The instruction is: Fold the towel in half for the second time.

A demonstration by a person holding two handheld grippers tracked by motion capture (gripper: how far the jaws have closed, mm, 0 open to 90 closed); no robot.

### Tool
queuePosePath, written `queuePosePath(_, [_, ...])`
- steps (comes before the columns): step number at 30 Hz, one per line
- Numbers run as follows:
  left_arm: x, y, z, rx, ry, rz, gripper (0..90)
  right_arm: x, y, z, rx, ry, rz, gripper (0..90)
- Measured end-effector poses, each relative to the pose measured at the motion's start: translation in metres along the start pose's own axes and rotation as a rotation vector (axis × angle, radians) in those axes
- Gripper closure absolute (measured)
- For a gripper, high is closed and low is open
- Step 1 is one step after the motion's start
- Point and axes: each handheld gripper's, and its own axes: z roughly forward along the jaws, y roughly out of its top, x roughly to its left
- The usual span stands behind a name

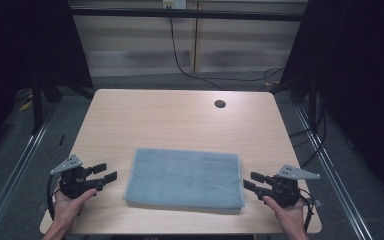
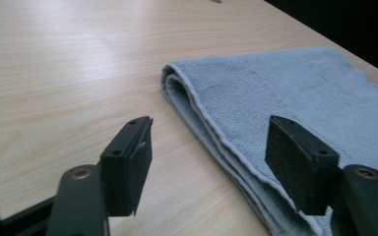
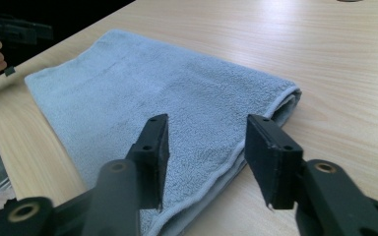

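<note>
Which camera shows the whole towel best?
The high view: the folded towel lies fully visible, all four edges, between the grippers. The left gripper view shows its layered left end close up; the right gripper view shows most of it, slanted.

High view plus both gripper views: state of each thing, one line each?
Towel: folded in layers, flat on the table, untouched.
Left gripper: open, jaws apart beside the towel's left edge, holding nothing.
Right gripper: open, at the towel's right edge, holding nothing.
Table: bare wood apart from the towel; round hole near the far edge.
</note>
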Motion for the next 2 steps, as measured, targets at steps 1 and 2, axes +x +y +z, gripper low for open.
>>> queuePosePath(1, [-0.0015,-0.0003,0.0015,0.009,0.0,0.007,28.2,-0.001,-0.0007,0.0003,0.003,-0.008,0.0,46.2])
queuePosePath(2, [-0.0028,-0.0006,0.0032,0.02,-0.001,0.016,27.1,-0.0026,-0.0014,0.0007,0.007,-0.014,0.004,44.8])
